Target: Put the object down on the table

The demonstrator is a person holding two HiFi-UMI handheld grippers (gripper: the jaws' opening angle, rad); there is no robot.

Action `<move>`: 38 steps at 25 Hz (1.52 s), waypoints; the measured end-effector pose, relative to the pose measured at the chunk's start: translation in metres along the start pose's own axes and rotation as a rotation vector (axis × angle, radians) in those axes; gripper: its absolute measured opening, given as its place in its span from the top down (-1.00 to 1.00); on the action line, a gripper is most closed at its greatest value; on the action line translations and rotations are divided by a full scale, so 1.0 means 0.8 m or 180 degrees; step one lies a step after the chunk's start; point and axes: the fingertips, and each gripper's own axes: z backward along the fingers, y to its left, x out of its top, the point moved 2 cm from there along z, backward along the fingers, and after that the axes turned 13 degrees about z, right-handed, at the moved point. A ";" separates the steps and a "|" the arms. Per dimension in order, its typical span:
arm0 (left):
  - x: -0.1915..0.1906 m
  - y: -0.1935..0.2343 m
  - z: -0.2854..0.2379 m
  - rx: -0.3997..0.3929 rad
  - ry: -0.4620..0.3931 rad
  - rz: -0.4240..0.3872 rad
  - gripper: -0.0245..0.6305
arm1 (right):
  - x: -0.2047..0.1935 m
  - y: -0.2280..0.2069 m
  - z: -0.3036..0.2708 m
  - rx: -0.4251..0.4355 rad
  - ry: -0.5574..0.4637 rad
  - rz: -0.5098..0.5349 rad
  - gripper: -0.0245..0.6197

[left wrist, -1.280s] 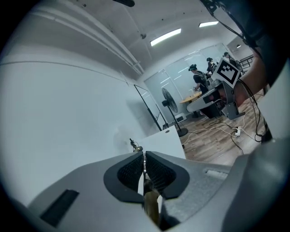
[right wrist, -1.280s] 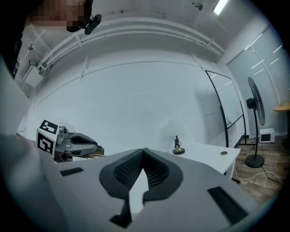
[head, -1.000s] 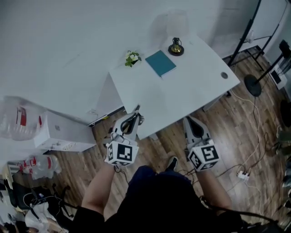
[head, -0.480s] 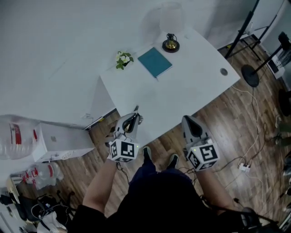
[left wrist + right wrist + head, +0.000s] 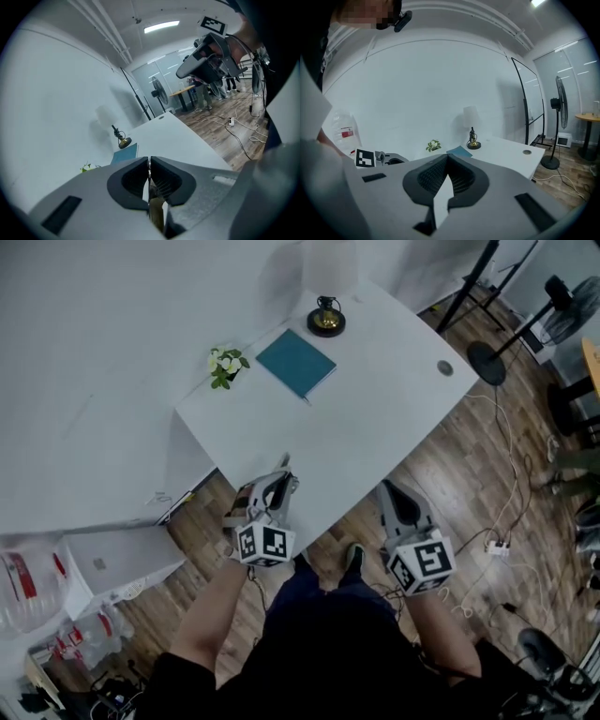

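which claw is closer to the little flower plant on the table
Left. The left claw is at the table's near edge, on the flower plant's side; the right claw is further right, farther from it.

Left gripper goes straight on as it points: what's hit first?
Probably the table by its near edge: the left gripper, shut on a thin object, points over it. The book lies further on. Height unclear.

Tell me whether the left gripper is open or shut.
Shut on a thin object: the left gripper has its jaws pressed together around it, and its tip pokes out beyond them in the head view.
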 end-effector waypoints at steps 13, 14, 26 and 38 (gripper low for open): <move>-0.048 -0.030 -0.043 -0.0270 -0.0088 -0.0254 0.86 | -0.013 0.007 0.017 -0.0383 0.0192 -0.0021 0.90; -0.051 -0.031 -0.044 -0.0277 -0.0082 -0.0261 0.86 | -0.013 0.008 0.018 -0.0391 0.0196 -0.0026 0.90; -0.085 -0.045 -0.037 -0.0302 0.0099 -0.0324 0.87 | -0.023 0.017 0.016 -0.0311 0.0223 -0.0080 0.90; -0.111 -0.063 -0.032 -0.0198 0.0481 -0.0364 0.87 | -0.031 0.028 0.010 -0.0058 0.0205 -0.0090 0.90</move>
